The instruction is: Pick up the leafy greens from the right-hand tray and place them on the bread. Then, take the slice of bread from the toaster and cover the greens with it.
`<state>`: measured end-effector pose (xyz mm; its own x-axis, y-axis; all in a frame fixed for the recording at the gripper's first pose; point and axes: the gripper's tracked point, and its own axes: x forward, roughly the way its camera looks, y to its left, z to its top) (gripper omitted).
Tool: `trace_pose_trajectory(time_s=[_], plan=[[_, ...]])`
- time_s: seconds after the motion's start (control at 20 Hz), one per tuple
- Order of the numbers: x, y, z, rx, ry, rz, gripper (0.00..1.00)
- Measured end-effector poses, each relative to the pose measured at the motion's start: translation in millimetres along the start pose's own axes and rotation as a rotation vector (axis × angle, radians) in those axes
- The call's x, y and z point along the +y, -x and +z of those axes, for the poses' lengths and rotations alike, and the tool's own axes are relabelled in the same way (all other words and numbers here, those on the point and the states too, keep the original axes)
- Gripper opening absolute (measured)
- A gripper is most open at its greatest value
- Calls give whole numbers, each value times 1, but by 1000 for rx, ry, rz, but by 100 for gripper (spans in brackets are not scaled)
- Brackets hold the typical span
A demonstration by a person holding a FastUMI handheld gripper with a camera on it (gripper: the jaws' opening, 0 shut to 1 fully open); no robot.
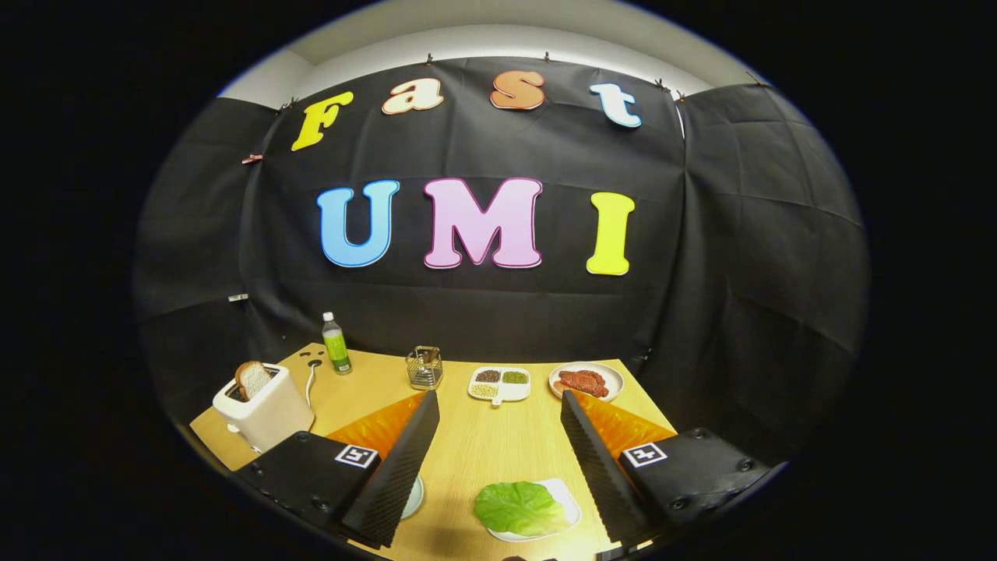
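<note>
Green leafy greens (516, 506) flat on white tray (567, 499), toasted bread slice (252, 379) upright in white toaster (265, 409)

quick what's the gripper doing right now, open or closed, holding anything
Gripper: open, fingers spread wide and holding nothing; the leafy greens lie on their tray between the fingers, untouched.

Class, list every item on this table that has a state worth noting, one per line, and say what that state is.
gripper: open, fingers wide apart, holding nothing
lettuce leaf: lying on a white tray, between the fingers
toaster: upright, a bread slice sticking up from its slot
bottle: upright, cap on
meat: resting on a round plate
divided dish: compartments filled
</note>
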<state>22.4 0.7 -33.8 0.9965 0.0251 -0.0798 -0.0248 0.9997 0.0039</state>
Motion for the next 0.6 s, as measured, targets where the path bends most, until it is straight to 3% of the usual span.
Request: trace_pose_trajectory(time_s=[0.3, 0.6], plan=[[-7, -13, -26, 66, 7, 10, 98], [-17, -27, -98, 260, 14, 69, 98]])
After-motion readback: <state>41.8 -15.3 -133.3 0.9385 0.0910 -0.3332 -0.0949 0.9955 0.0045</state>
